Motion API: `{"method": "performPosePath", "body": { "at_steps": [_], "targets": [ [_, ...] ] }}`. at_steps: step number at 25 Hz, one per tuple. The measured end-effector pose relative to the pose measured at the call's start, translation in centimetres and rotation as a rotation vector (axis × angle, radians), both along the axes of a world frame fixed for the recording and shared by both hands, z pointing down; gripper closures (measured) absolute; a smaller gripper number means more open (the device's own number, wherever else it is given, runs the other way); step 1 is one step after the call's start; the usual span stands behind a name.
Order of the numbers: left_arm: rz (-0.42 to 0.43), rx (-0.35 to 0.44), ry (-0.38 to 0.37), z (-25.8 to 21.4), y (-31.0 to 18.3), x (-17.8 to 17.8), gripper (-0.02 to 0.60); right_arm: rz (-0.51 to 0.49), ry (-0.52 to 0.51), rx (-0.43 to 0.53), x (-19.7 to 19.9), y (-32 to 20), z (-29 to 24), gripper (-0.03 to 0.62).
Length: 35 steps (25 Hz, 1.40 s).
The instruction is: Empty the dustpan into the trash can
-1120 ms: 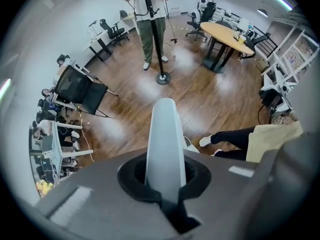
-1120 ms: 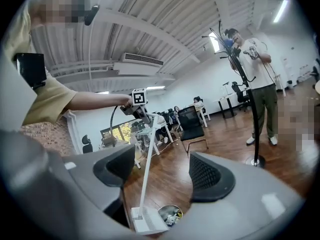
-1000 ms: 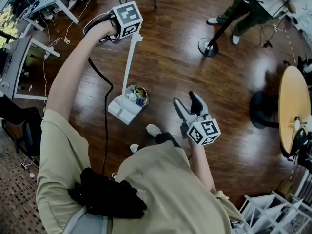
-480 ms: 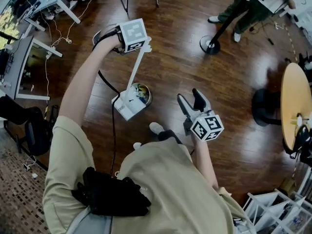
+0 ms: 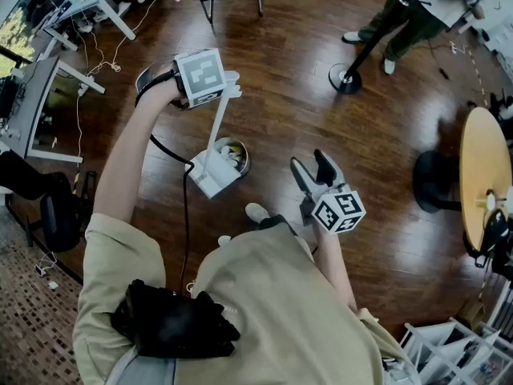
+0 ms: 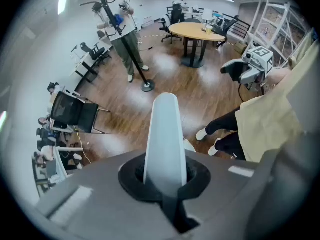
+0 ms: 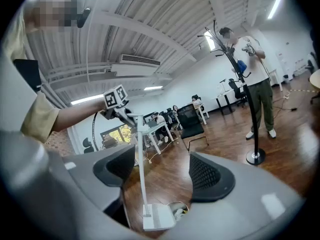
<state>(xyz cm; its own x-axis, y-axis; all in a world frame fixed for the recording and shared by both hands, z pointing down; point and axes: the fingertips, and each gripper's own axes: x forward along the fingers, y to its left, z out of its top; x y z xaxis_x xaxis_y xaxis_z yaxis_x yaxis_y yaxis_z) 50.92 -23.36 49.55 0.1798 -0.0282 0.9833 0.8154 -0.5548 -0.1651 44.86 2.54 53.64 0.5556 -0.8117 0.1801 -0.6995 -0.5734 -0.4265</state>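
The L arm is stretched out in front & the left gripper [image 6: 165, 183] is pointed straight down, its jaws pinched tight on the top of the long white handle [image 5: 216, 131] of the dustpan [image 5: 208, 178]. The pan end is seen low down, right by the rim of the small round trash can [image 5: 236, 156] on the wood floor [image 5: 280, 95], near the person's shoes [image 5: 255, 212]. The right gripper [image 5: 314, 173] is held about level by the R side, elbow bent, jaws spread a bit w/ nothing pinched.
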Motion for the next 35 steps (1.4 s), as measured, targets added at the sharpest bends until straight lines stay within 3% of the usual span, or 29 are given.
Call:
{"method": "performPosePath", "body": {
  "at_steps": [5, 10, 19, 28, 35],
  "targets": [
    [-0.125, -0.055, 0.028, -1.9, -6.0, -7.2, 0.581, -0.073, 0.009, 0.014, -0.8, -2.4, -0.4, 0.267],
    [-0.236, -0.045, 0.023, -5.2, -10.6, -15.2, 0.581, -0.163, 0.019, 0.025, -1.8, -5.3, -1.1, 0.269],
    [-0.524, -0.194, 0.323, -13.1, -17.9, -24.2, 0.581, -0.357, 0.043, 0.045, -6.5, -13.8, -2.9, 0.269],
    [-0.774, -0.171, 0.444, -13.5, -24.9, -36.8, 0.581, -0.535, 0.072, 0.054, -11.8, -21.9, -4.8, 0.272],
    [-0.965, -0.106, 0.462, -11.6, -28.1, -45.7, 0.581, -0.658, 0.063, 0.047, -17.0, -25.1, -4.7, 0.273]
  ]
}}
